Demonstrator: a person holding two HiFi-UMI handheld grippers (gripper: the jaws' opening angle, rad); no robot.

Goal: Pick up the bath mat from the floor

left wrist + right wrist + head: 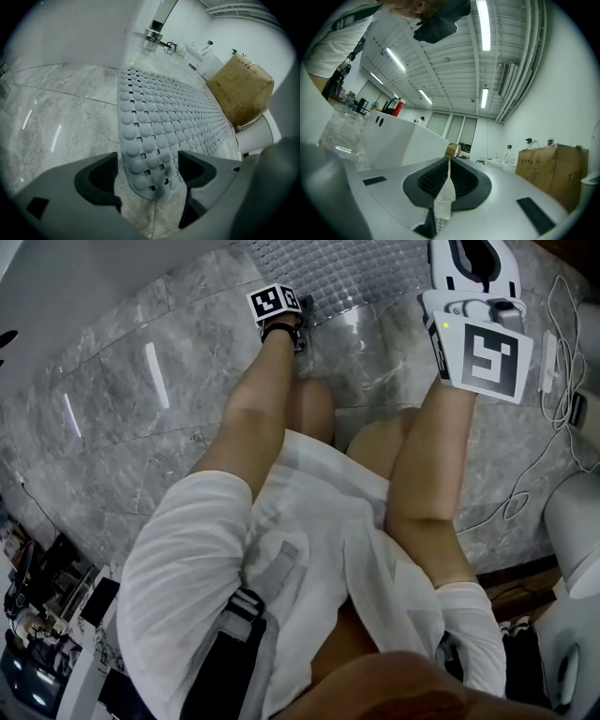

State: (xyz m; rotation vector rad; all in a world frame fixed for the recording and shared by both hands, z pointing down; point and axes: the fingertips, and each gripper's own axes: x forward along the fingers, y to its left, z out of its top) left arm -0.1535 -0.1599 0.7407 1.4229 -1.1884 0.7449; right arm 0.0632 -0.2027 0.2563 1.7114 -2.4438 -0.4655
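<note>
The bath mat (161, 119) is a pale, see-through sheet covered in round bumps and small holes, lying on the marble floor. In the head view the bath mat (356, 277) lies at the top, its right part raised toward my right gripper (476, 259). My left gripper (147, 171) points steeply down at the mat's near rounded end, jaws open on either side of it, pads not touching. In the head view the left gripper (292, 329) is low by the floor. My right gripper (446, 180) is level and shut on a thin edge of the mat (443, 201).
A cardboard box (241, 91) stands beyond the mat's right side, next to a round white fixture (255, 133). White cables (553, 381) trail over the floor at the right. A white wall rises along the mat's left side. The person's knees and white shirt fill the lower head view.
</note>
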